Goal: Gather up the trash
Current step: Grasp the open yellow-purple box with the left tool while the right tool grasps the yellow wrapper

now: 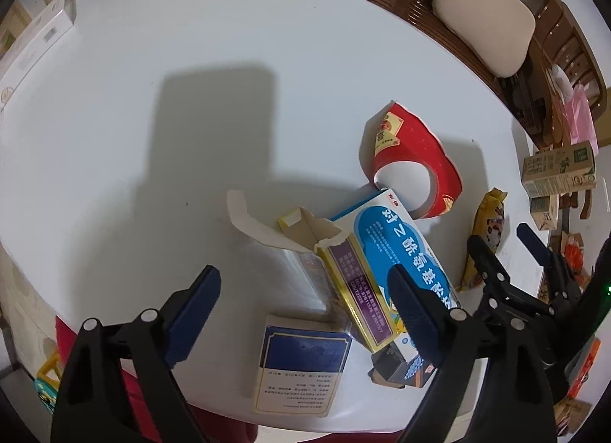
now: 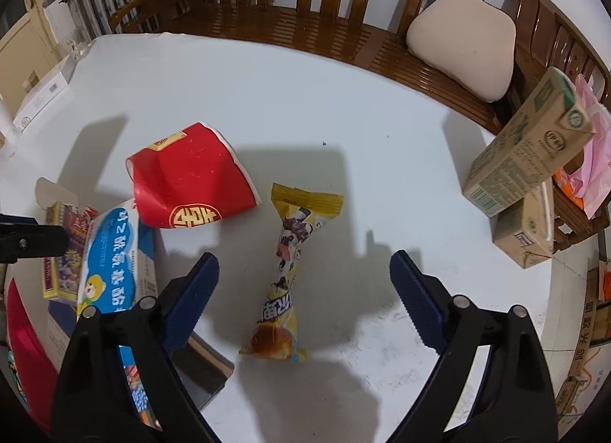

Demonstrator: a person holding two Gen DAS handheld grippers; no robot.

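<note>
Trash lies on a white table (image 1: 152, 118). My left gripper (image 1: 305, 302) is open and empty, hovering over a navy and white box (image 1: 301, 363), clear plastic wrap and a torn blue medicine box (image 1: 397, 263). A red paper cup (image 1: 412, 160) lies behind them. My right gripper (image 2: 303, 286) is open and empty, straddling a yellow snack wrapper (image 2: 290, 271) from above. The red cup (image 2: 191, 179) and blue medicine box (image 2: 110, 256) lie to its left. The right gripper also shows in the left wrist view (image 1: 504, 240).
Two stacked beige drink cartons (image 2: 523, 160) stand at the table's right edge. A wooden bench (image 2: 305, 12) with a beige cushion (image 2: 462, 42) runs behind the table. White boxes (image 1: 34, 46) sit at the far left. A pink bag (image 2: 595, 153) lies on the bench.
</note>
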